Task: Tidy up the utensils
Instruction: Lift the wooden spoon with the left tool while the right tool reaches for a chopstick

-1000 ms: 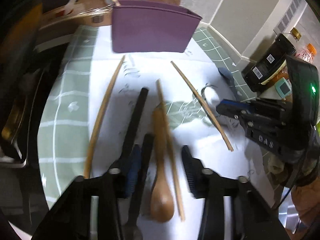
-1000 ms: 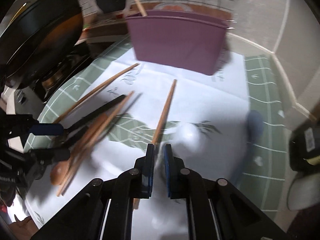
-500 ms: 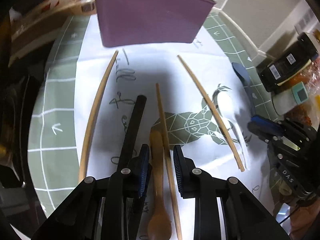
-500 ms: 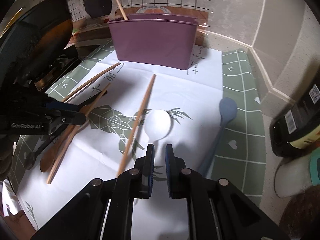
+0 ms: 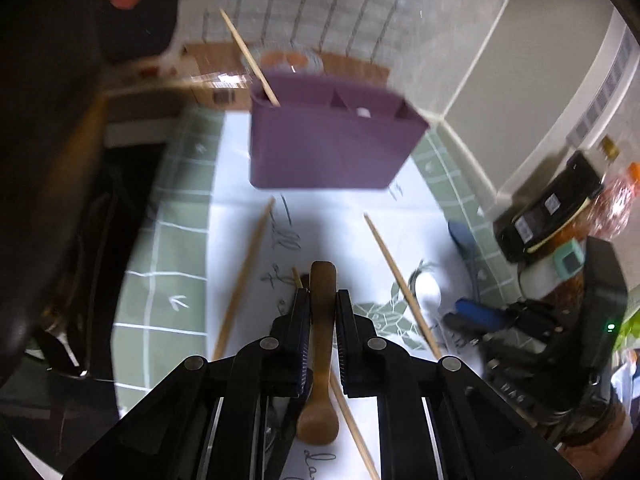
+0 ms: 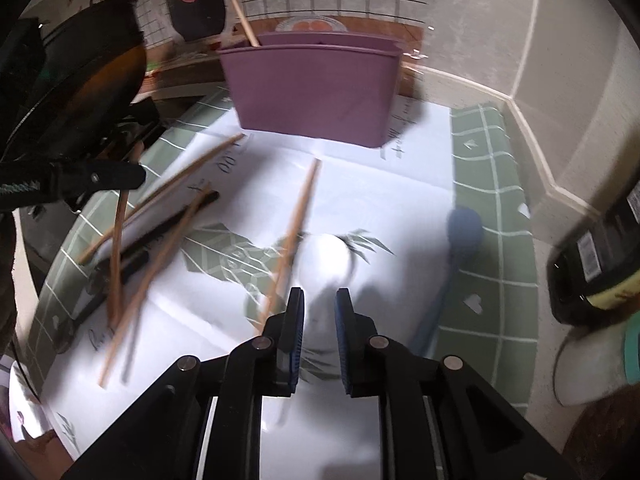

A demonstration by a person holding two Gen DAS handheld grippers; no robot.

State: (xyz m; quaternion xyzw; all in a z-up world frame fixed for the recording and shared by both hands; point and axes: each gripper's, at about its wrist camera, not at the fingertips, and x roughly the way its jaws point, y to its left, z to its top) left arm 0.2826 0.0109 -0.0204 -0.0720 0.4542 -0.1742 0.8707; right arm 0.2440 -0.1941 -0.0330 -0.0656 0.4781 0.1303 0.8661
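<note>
1. We see the left tool (image 5: pixel 323 304) closing its jaws on the handle of a brown wooden spoon (image 5: pixel 320 360); both blue pads press the handle, and the round bowl of the spoon hangs below the tool, lifted off the counter.
2. In the right wrist view the same wooden spoon (image 6: pixel 116 248) hangs steeply from the left tool (image 6: pixel 120 174) at the far left, its lower end over the paper.
3. Our right tool (image 6: pixel 319 300) is opening its jaws; the handle of a white plastic spoon (image 6: pixel 326 256) runs into the gap between them, but we cannot see the pads pressing it.
4. The purple rectangular utensil holder (image 5: pixel 328 144) stands upright at the far end of the white printed paper sheet (image 5: pixel 320 216), which lies on a green grid-patterned mat (image 5: pixel 172 272) on the counter.
5. One light wooden chopstick (image 5: pixel 250 58) leans out of the holder's left compartment.
6. Three more wooden chopsticks lie flat on the paper: one at the left (image 5: pixel 244 280), one at the right (image 5: pixel 400 280), and one partly hidden under the left tool (image 5: pixel 352 420).
7. A black-handled utensil (image 6: pixel 160 232) lies on the paper near the left chopsticks; we cannot tell what kind it is.
8. A blue silicone spoon (image 6: pixel 460 232) lies at the right, its bowl on the green mat just beside the paper's edge, apart from the white spoon.
9. A dark frying pan (image 6: pixel 80 76) sits at the far left, and a dark bottle with a label (image 6: pixel 592 248) stands at the right edge.
</note>
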